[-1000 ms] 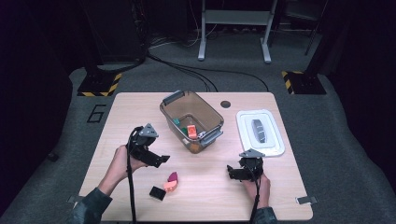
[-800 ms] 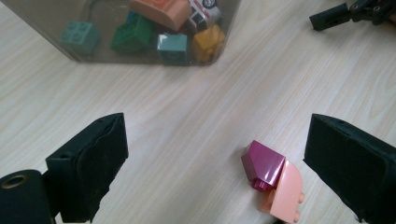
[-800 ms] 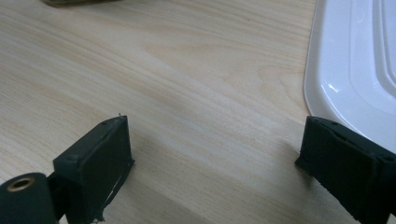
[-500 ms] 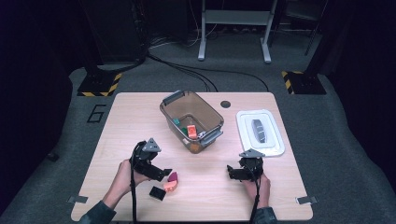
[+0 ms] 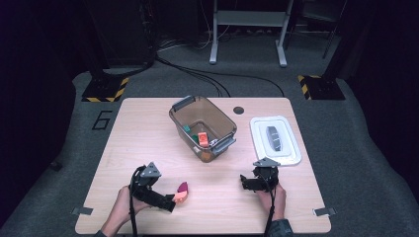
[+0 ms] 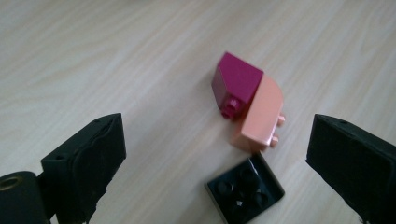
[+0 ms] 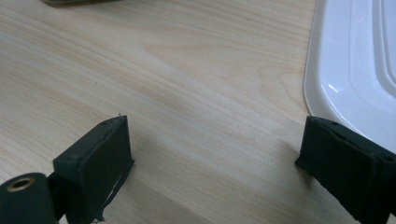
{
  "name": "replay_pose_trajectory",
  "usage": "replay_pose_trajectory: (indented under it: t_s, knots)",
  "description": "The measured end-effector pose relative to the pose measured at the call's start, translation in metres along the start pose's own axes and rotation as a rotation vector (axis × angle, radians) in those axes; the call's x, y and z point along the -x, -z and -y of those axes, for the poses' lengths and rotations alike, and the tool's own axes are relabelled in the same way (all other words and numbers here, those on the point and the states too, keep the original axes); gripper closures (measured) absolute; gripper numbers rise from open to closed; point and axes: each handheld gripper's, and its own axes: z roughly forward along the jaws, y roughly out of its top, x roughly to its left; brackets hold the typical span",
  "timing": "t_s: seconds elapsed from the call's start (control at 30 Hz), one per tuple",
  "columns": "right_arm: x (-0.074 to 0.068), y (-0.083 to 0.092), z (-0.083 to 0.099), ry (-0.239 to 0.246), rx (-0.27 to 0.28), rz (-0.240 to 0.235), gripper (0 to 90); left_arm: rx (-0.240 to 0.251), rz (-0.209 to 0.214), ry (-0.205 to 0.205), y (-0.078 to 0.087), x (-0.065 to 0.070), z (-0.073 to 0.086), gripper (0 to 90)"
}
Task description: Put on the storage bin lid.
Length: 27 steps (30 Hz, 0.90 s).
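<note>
Reaching low in the frame, the open left claw (image 6: 215, 158) hangs over the toy bricks (image 6: 250, 105); next it should close on one. The right claw (image 7: 212, 163) waits open.

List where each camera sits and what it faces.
High view: above the table, looking forward and down; forearms, both tongs.
Left gripper view: on the left tongs, open over magenta brick, peach brick, black brick.
Right gripper view: on the right tongs, open beside white lid.
Shared: lid.
</note>
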Motion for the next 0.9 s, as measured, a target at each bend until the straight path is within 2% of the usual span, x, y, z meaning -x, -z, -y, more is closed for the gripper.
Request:
replay_pose_trajectory:
  t_s: [0.03,0.1,0.13,0.17,0.23,0.27,0.37,0.43,0.47,0.5,0.53,0.57,0.6,0.63,0.67,0.7,0.8,0.83,0.9]
  knots:
    - [0.0,0.0,0.0,0.0,0.0,0.0,7.9,-0.014,0.015,-0.01,0.001,-0.001,0.004,4.7]
    - [0.0,0.0,0.0,0.0,0.0,0.0,7.9,-0.004,0.022,-0.02,0.0,-0.001,0.01,4.7]
    - [0.0,0.0,0.0,0.0,0.0,0.0,7.9,-0.015,0.034,-0.039,-0.001,-0.001,0.017,4.7]
    - [0.0,0.0,0.0,0.0,0.0,0.0,7.9,-0.03,0.049,-0.075,-0.002,0.0,0.023,4.7]
    - [0.0,0.0,0.0,0.0,0.0,0.0,7.9,-0.042,0.041,-0.089,-0.003,0.001,0.026,4.9]
    - [0.0,0.0,0.0,0.0,0.0,0.0,7.8,-0.053,0.052,-0.126,-0.006,0.001,0.032,5.0]
    - [0.0,0.0,0.0,0.0,0.0,0.0,7.9,-0.057,0.049,-0.145,-0.009,0.001,0.036,5.8]
    - [0.0,0.0,0.0,-0.001,0.0,0.001,7.9,-0.056,0.062,-0.172,-0.014,0.002,0.039,11.0]
    - [0.0,0.0,0.0,-0.001,0.0,0.001,7.9,-0.056,0.062,-0.172,-0.014,0.002,0.039,13.4]
    - [0.0,0.0,0.0,-0.001,0.0,0.002,7.9,-0.044,0.074,-0.186,-0.016,0.002,0.04,13.4]
    - [0.0,0.0,0.0,-0.002,-0.001,0.002,7.9,-0.037,0.071,-0.207,-0.017,0.003,0.042,17.7]
    - [0.0,0.0,0.0,-0.002,-0.001,0.002,7.9,-0.037,0.071,-0.207,-0.017,0.003,0.042,19.6]
    - [0.0,0.0,0.0,-0.001,0.0,0.002,7.9,-0.015,0.095,-0.244,-0.018,0.004,0.044,21.7]
    - [0.0,0.0,0.0,-0.001,0.0,0.002,7.9,-0.015,0.095,-0.244,-0.018,0.004,0.044,22.3]
    - [0.0,0.0,0.0,-0.001,-0.001,0.002,7.9,0.016,0.101,-0.281,-0.02,0.005,0.047,24.0]
    - [0.0,0.0,0.0,-0.002,0.0,0.002,7.9,0.016,0.112,-0.294,-0.02,0.005,0.048,25.9]
    - [0.0,0.0,0.0,-0.002,-0.001,0.002,7.9,0.04,0.13,-0.314,-0.021,0.006,0.049,29.3]
    - [0.0,0.0,0.0,-0.002,-0.001,0.002,7.9,0.041,0.139,-0.321,-0.02,0.006,0.049,37.0]
    - [0.0,0.0,0.0,-0.002,-0.001,0.002,7.9,0.048,0.148,-0.318,-0.019,0.006,0.05,41.8]
